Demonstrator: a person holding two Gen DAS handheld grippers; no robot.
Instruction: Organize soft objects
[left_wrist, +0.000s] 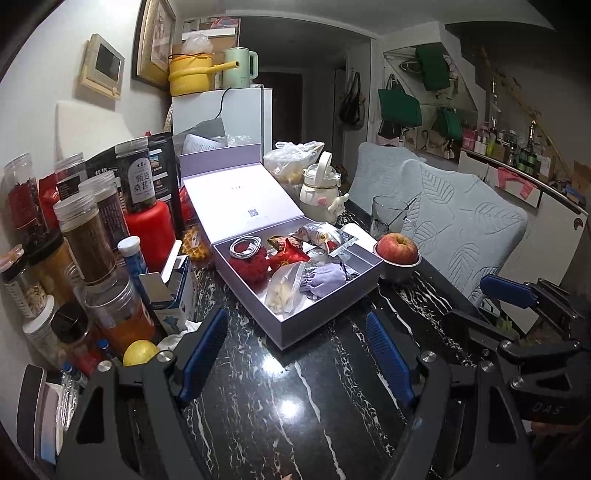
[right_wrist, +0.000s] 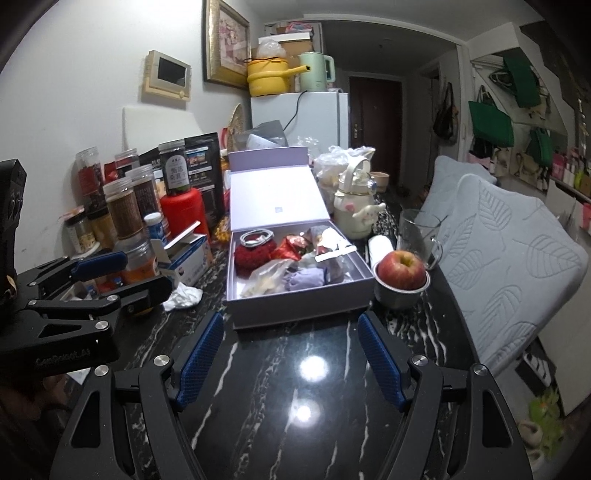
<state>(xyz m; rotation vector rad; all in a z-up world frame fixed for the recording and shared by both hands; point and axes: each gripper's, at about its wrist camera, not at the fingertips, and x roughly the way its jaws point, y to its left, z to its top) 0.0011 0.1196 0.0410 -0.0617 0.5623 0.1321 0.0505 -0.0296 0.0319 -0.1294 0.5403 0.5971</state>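
— Two grippers hover over a black marble table (right_wrist: 306, 369); where is open room?
— Bare tabletop lies between them and the lavender box (right_wrist: 295, 306). Jars crowd the left edge, a cushioned chair (right_wrist: 509, 258) lines the right.
— Their jaws?
— Left gripper (left_wrist: 295, 354) and right gripper (right_wrist: 290, 360) both stand parted, nothing between the blue pads.
— What is hard to read?
— Box contents overlap; foil packets at the back are unclear.
— What does the box hold?
— A red knitted pouch (left_wrist: 249, 264) under a coiled white cable, a red packet, a clear zip bag (left_wrist: 282, 290), and a lilac drawstring pouch (left_wrist: 325, 278). Just beside the box, an apple (right_wrist: 402, 271) sits in a metal bowl.
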